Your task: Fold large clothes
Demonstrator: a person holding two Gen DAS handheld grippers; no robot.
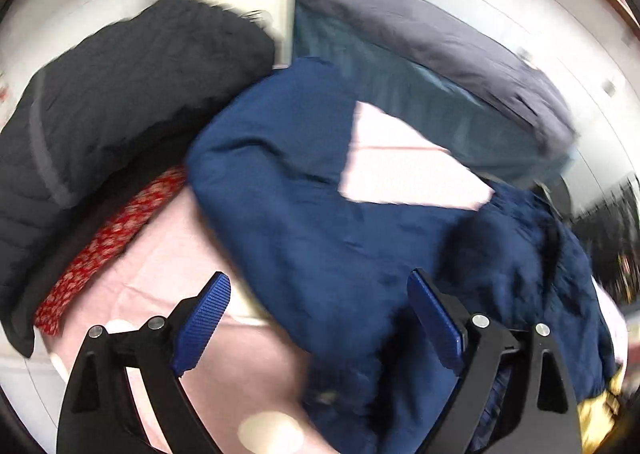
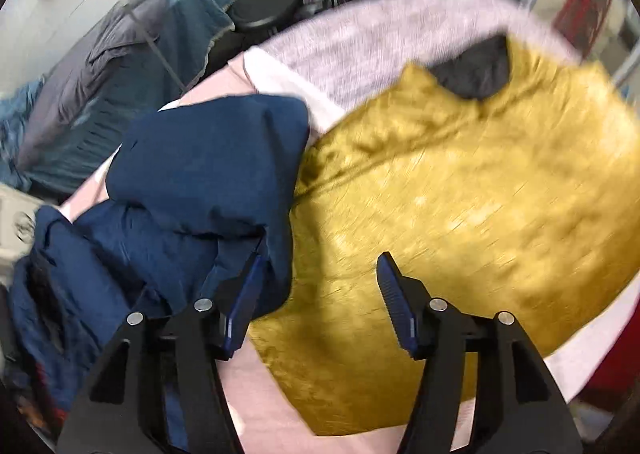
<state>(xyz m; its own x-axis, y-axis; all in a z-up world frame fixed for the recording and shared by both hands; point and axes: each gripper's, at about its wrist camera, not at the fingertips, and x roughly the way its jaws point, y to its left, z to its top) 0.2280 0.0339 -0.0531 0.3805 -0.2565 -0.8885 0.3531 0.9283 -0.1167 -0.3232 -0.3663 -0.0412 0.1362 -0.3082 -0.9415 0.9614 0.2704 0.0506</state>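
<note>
Through my left gripper I count one navy garment, bunched on the pink sheet from the centre out to 4 o'clock, with a pale triangle of sheet showing through it toward 1 o'clock. My jaws there are spread wide, nothing between them, hovering over the garment's near edge. At 9 to 10 o'clock sits one black quilted jacket, and one red patterned cloth peeks from under it at 8 o'clock. One grey duvet lies over teal bedding at 1 o'clock.

Through my right gripper the navy garment is heaped at 9 o'clock, touching one mustard-gold garment that fills the centre to 3 o'clock; its dark collar lining shows at 1 o'clock. These jaws are spread too; the left pad touches or overlaps navy fabric, but I cannot tell which. One lilac blanket lies at 12 o'clock. Motion blur leaves no writing I can read.
</note>
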